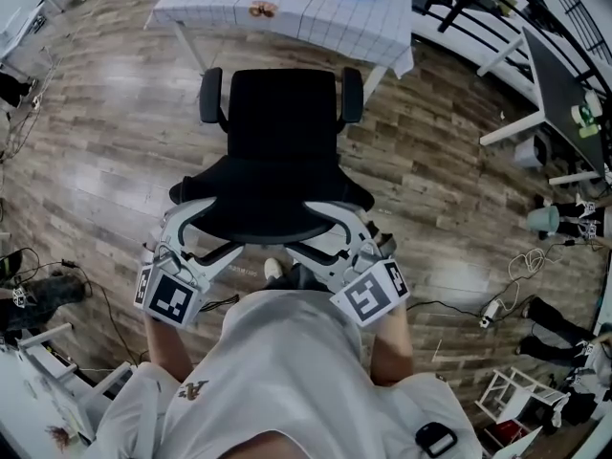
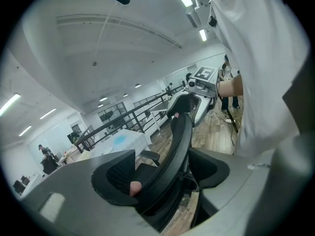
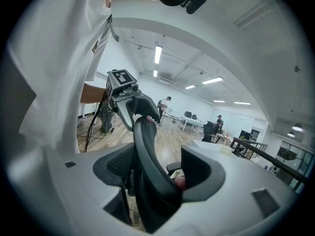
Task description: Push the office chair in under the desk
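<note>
Low in the head view, the left gripper (image 1: 204, 226) and right gripper (image 1: 337, 226) each clamp the top edge of the chair (image 1: 282, 122), its back pinched between their jaws. The chair stands mid-frame on the wood floor (image 1: 105, 161). Its seat faces the desk (image 1: 220, 3) at the top, close by but not yet under it.

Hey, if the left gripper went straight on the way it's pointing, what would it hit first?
The chair backrest: the left gripper has its jaws closed on its edge, so it would push into that at once. Beyond sits the right gripper, distance unclear.
</note>
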